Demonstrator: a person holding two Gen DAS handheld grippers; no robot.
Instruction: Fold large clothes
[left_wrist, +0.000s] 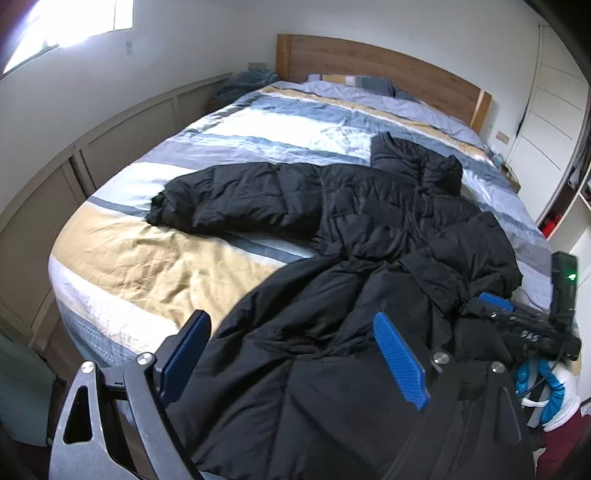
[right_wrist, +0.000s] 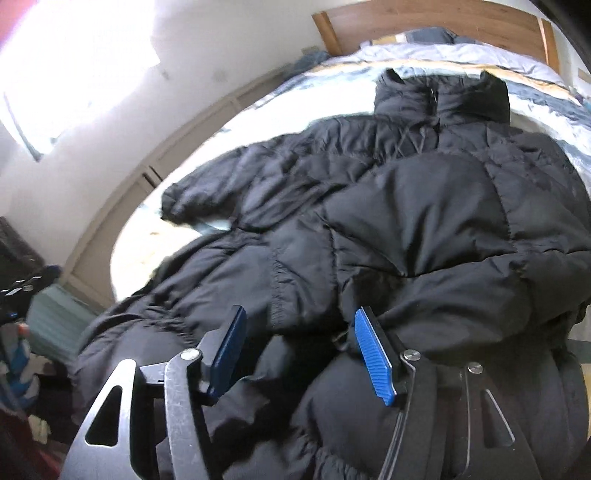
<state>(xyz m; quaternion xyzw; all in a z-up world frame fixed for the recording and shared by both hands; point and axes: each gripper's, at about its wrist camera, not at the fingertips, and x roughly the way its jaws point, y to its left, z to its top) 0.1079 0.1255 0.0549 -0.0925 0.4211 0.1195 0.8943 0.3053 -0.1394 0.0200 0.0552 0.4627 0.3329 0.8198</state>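
Note:
A long black puffer coat (left_wrist: 369, 221) lies across the striped bed (left_wrist: 229, 122), collar toward the headboard, one sleeve (left_wrist: 229, 199) spread out to the left. Its lower part hangs over the bed's near edge. My left gripper (left_wrist: 291, 336) is open, its blue pads on either side of the coat's hem, above the fabric. My right gripper (right_wrist: 299, 332) is open over the coat's right side (right_wrist: 424, 229), the jaws wide apart with fabric bulging between them. The right gripper also shows in the left wrist view (left_wrist: 517, 317), low at the right on the coat.
A wooden headboard (left_wrist: 369, 62) and pillows (left_wrist: 354, 83) are at the far end. Louvred panels (left_wrist: 122, 136) line the wall left of the bed. A white wardrobe (left_wrist: 546, 110) stands at the right. A gloved hand (left_wrist: 546, 384) holds the right gripper.

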